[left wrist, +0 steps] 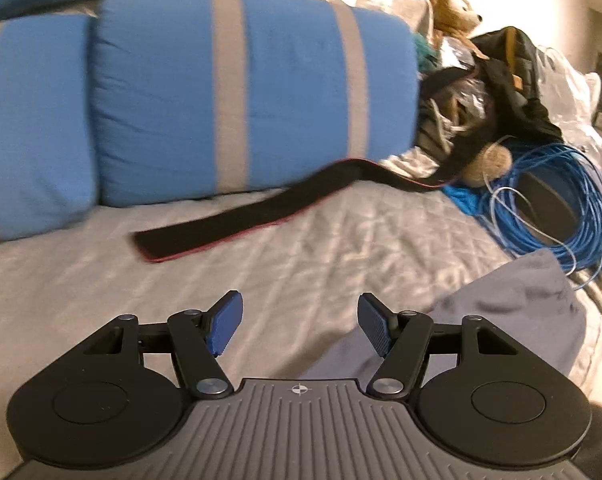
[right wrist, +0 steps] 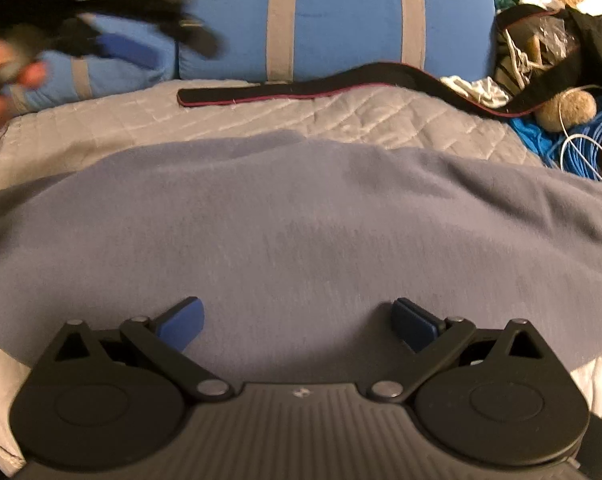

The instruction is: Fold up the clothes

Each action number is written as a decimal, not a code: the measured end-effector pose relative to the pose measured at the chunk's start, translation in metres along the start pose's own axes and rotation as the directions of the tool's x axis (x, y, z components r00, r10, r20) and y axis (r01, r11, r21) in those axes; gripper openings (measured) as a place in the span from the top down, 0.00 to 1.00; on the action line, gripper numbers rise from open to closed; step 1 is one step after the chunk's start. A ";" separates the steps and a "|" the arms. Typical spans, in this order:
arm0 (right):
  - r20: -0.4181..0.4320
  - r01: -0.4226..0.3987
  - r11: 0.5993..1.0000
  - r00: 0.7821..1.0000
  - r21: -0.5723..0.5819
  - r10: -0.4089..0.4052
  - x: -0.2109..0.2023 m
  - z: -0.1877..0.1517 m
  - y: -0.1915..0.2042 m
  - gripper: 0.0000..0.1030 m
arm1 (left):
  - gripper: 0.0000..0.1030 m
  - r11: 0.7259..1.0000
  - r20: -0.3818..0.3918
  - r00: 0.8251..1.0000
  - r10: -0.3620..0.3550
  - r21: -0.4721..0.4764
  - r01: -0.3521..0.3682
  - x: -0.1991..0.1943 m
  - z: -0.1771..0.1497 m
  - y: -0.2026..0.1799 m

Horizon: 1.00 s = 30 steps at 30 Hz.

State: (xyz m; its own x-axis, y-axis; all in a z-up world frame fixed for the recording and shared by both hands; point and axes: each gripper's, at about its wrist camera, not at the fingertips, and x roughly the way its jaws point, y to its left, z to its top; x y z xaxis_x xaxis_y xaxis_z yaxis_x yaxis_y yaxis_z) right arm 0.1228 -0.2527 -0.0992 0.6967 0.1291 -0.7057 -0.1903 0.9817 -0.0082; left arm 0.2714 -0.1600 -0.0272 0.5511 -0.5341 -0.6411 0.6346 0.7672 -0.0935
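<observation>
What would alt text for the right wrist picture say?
An open right gripper hovers over a grey-blue garment spread on a quilted bed. Behind lie a black strap and blue pillows.

no readable text, brand or number in either view, only a small crosshair mark on the left gripper (left wrist: 299,328) body, lower centre, tan tag on black bag (left wrist: 517,80), upper right, illegible

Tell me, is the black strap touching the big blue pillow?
Touching. The left wrist view shows the black strap running along the big blue pillow, pressed against its lower edge.
</observation>
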 end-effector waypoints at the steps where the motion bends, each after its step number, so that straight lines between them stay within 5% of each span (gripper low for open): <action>1: -0.006 0.003 1.000 1.000 0.000 -0.003 -0.001 -0.001 0.000 0.00 | 0.39 1.000 -0.006 1.000 -0.003 -0.005 0.003 0.009 0.000 -0.005; 9: -0.053 -0.017 0.999 0.998 -0.038 0.015 -0.025 -0.009 -0.016 0.00 | 0.39 0.998 0.002 1.000 0.008 -0.061 -0.008 0.034 -0.009 -0.005; 13: -0.052 0.031 0.978 0.998 -0.205 -0.043 -0.050 -0.017 -0.031 0.00 | 0.39 0.998 0.041 0.998 0.043 -0.057 -0.040 0.026 -0.005 -0.005; 16: -0.009 0.113 0.909 0.992 -0.402 -0.128 -0.061 -0.025 -0.032 0.00 | 0.39 0.997 0.069 0.996 0.057 -0.051 -0.053 0.019 -0.001 -0.004; 23: 0.044 0.206 0.742 0.972 -0.638 -0.232 -0.049 -0.025 -0.025 0.05 | 0.39 0.995 0.066 0.993 0.100 -0.021 -0.099 0.018 0.004 -0.005; 30: 0.063 0.192 0.631 0.973 -0.751 -0.221 -0.040 -0.031 -0.010 0.13 | 0.39 0.996 0.083 0.993 0.087 -0.021 -0.086 0.009 0.007 -0.005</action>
State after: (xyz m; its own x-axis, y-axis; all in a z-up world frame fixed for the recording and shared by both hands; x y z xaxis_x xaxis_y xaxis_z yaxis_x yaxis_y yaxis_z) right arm 0.0757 -0.2717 -0.0926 0.7639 -0.0825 -0.6401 -0.5059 0.5392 -0.6733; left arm 0.2769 -0.1715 -0.0274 0.6474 -0.4926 -0.5816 0.5734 0.8175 -0.0540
